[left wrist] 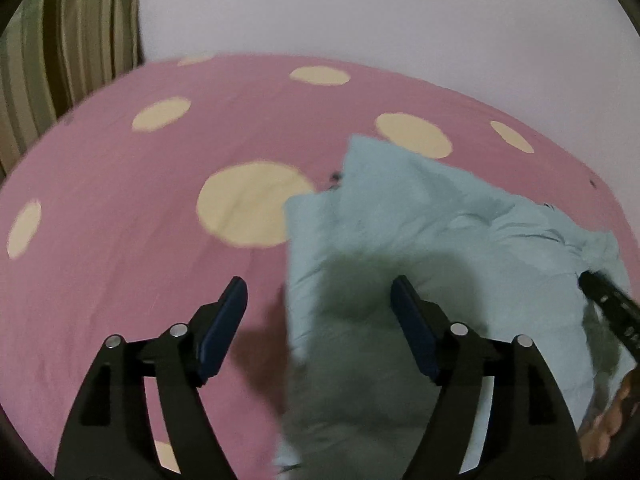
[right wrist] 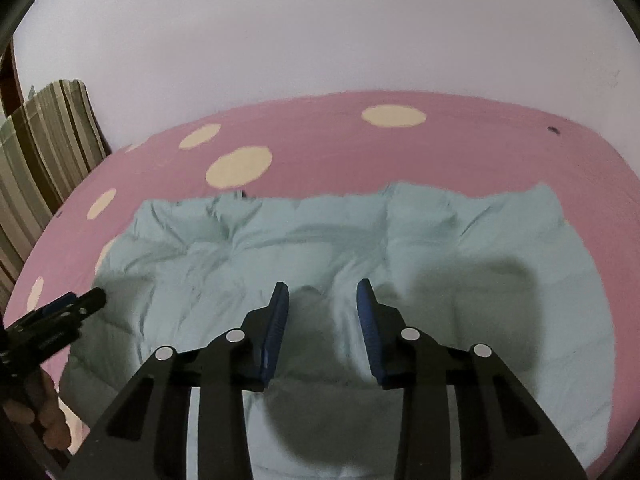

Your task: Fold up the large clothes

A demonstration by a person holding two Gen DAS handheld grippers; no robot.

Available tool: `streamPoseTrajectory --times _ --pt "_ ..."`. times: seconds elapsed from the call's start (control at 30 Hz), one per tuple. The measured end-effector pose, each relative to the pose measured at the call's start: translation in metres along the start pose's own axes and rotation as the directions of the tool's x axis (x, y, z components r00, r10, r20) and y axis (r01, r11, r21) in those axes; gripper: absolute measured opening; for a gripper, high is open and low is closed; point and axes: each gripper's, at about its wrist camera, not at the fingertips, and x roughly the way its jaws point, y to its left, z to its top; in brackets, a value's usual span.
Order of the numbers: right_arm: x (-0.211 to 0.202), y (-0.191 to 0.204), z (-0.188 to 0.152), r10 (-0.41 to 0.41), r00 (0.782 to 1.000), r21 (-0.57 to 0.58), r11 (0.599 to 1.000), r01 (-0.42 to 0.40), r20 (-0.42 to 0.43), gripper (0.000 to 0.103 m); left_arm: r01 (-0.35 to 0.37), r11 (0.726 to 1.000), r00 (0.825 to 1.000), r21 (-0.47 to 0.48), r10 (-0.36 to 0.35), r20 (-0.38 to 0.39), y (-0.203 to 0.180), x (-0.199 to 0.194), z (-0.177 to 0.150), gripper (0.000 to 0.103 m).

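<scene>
Jacket [right wrist: 360, 248], pale blue and puffy, lies on the pink spotted sheet [left wrist: 120, 184]. Left view shows only its left edge; right view shows its full width. Left gripper [left wrist: 318, 292] gapes, empty; right gripper [right wrist: 322, 294] hovers half-open, gripping nothing.

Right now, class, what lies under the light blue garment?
Under the light blue garment lies the pink bedsheet with its cream dots. Whatever sheet or dots the garment covers cannot be seen.

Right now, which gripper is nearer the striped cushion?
Left. The left gripper hangs over the light blue garment's cushion-side edge; the right gripper over its middle, farther from the striped cushion.
</scene>
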Motion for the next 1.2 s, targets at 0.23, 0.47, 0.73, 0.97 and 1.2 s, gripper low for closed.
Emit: streamPoseTrajectory --times 0.23,0.47,0.73,0.97,1.2 --pt "0.033 0.004 -0.016 -0.053 0.994 -0.014 0.999 0.052 -0.095 0.036 0.130 0.985 0.987 -0.112 -0.139 -0.082 0.020 0.017 -0.005 0.081" --pt "0.035 0.003 -0.018 -0.050 0.994 -0.022 0.999 0.048 -0.100 0.036 0.165 0.983 0.978 -0.079 -0.174 -0.118 0.010 0.033 -0.004 0.081" --pt "0.036 0.002 -0.021 -0.053 0.996 -0.033 0.998 0.050 -0.078 0.036 0.165 0.981 0.979 -0.106 -0.176 -0.102 0.017 0.033 0.001 0.083" --pt "0.033 0.003 -0.024 -0.056 0.996 -0.033 0.998 0.054 -0.070 0.036 0.144 0.985 0.982 -0.092 -0.154 -0.112 0.018 0.036 -0.002 0.086" --pt "0.034 0.004 -0.023 -0.061 0.996 -0.035 0.998 0.058 -0.066 0.036 0.143 0.989 0.980 -0.046 -0.148 -0.135 0.009 0.044 0.001 0.091"
